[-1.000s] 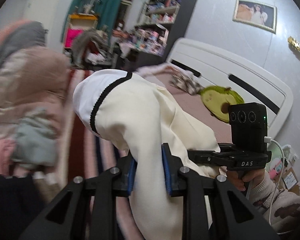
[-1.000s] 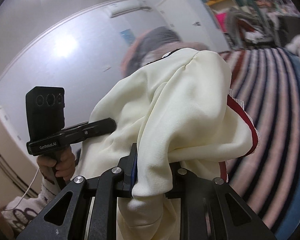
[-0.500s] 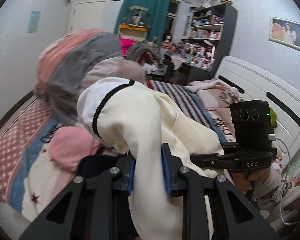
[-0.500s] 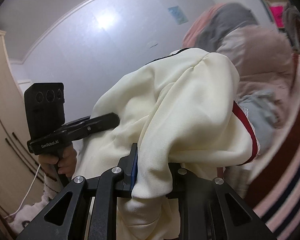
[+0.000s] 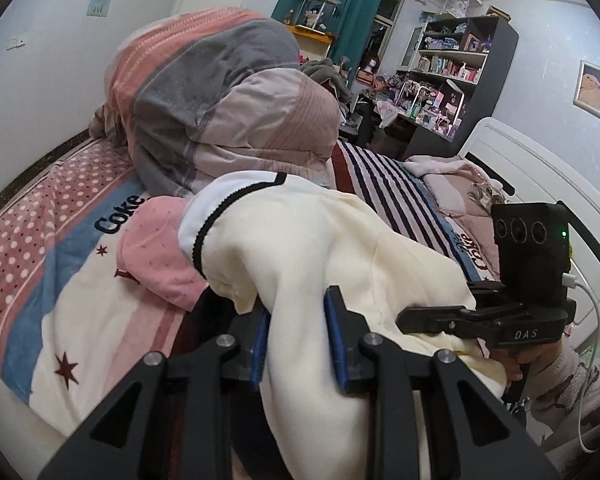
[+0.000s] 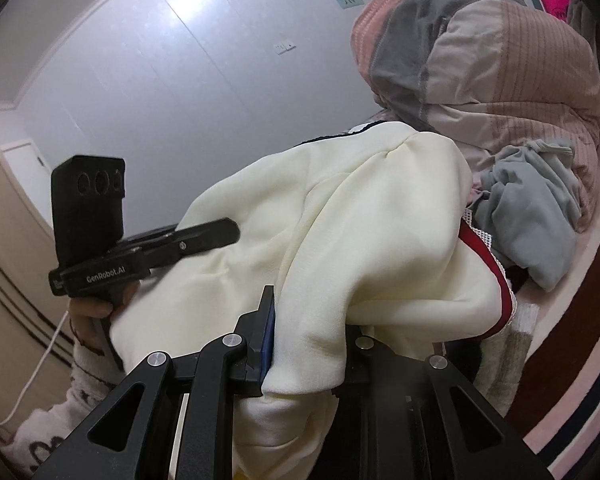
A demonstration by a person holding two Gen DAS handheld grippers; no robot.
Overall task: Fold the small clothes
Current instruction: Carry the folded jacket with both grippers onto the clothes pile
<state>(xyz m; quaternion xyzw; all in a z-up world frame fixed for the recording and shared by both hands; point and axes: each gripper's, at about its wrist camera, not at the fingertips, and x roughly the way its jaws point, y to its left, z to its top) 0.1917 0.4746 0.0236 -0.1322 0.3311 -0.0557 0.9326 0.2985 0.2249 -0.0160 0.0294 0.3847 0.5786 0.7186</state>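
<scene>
Both tongs are clamped on the cream top. From the left wrist, your left gripper (image 5: 296, 336) pinches the cream top (image 5: 308, 248), held up above the bed (image 5: 80, 320) with its black-trimmed collar forward. From the right wrist, your right gripper (image 6: 306, 332) bites another bunched edge. Spread your hands so it hangs flat before laying it down.

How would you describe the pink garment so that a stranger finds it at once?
On the bed, look below the big rolled quilt. The pink garment lies beside the word "Coke", left of the held cream top; it alone is pink with tiny specks.
</scene>
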